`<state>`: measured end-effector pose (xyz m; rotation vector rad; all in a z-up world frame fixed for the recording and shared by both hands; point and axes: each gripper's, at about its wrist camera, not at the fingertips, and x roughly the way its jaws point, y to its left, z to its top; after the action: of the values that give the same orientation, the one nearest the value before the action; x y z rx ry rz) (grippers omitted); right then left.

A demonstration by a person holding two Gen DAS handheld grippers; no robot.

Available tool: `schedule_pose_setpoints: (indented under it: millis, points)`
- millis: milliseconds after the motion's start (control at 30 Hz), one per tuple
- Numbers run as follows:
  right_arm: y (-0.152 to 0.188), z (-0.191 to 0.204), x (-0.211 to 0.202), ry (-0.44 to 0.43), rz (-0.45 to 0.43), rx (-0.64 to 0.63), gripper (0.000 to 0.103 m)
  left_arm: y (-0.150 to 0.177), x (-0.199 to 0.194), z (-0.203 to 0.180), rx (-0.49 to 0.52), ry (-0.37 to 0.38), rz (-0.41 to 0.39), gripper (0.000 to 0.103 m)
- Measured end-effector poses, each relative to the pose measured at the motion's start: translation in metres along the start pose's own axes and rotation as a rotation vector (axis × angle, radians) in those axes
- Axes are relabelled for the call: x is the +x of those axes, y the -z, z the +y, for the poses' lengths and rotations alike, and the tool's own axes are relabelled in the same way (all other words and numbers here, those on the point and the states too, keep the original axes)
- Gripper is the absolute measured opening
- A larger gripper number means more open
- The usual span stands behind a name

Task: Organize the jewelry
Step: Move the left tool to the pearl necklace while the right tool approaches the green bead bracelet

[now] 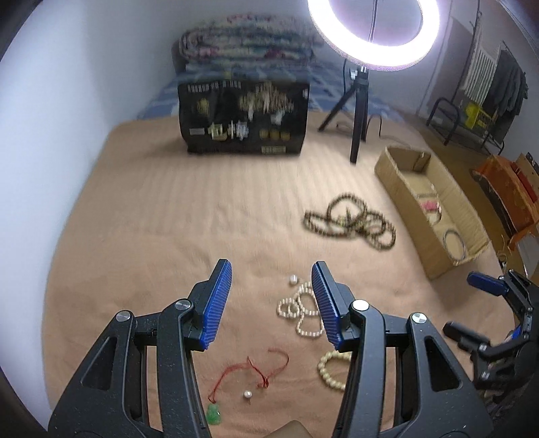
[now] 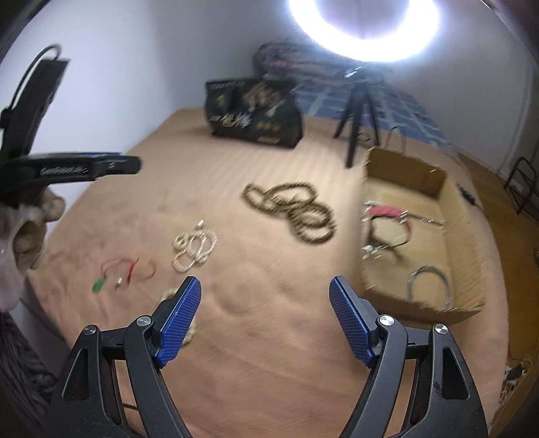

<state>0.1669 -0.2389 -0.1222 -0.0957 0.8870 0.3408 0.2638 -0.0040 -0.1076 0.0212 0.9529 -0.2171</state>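
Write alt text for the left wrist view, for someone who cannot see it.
An open gripper with blue pads hangs above a tan blanket, empty, with pale bead strands and a red cord with a green pendant lying below it. Farther off lie dark beads, a cardboard box, a black jewelry stand and a ring light.

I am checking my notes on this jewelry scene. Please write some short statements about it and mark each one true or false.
1. The dark bead necklace lies inside the cardboard box. False: it lies on the tan cloth, beside the box.
2. Both the left gripper and the right gripper have open jaws with nothing between them. True.
3. A silver hoop lies in the cardboard box. True.
4. The green pendant hangs on a blue cord. False: its cord is red.
5. A lit ring light stands on a tripod behind the jewelry. True.
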Motion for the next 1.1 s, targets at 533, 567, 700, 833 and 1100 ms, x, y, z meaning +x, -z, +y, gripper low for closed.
schedule_pose_setpoints:
  millis: [533, 567, 700, 833, 1100]
  points:
    - [0.04, 0.052, 0.046, -0.108, 0.139, -0.044, 0.078, 0.036, 0.082, 0.012, -0.174, 0.092, 0.242, 0.051]
    - [0.041, 0.053, 0.047, -0.11, 0.145, -0.04, 0.079, 0.037, 0.085, 0.013, -0.185, 0.095, 0.248, 0.051]
    - [0.044, 0.057, 0.056, -0.104, 0.16, -0.039, 0.079, 0.038, 0.095, 0.015, -0.221, 0.099, 0.267, 0.056]
    - [0.046, 0.059, 0.06, -0.101, 0.167, -0.031, 0.079, 0.038, 0.1, 0.011, -0.219, 0.093, 0.267, 0.056]
    - [0.051, 0.067, 0.073, -0.092, 0.187, -0.016, 0.079, 0.034, 0.103, 0.004, -0.202, 0.081, 0.256, 0.056]
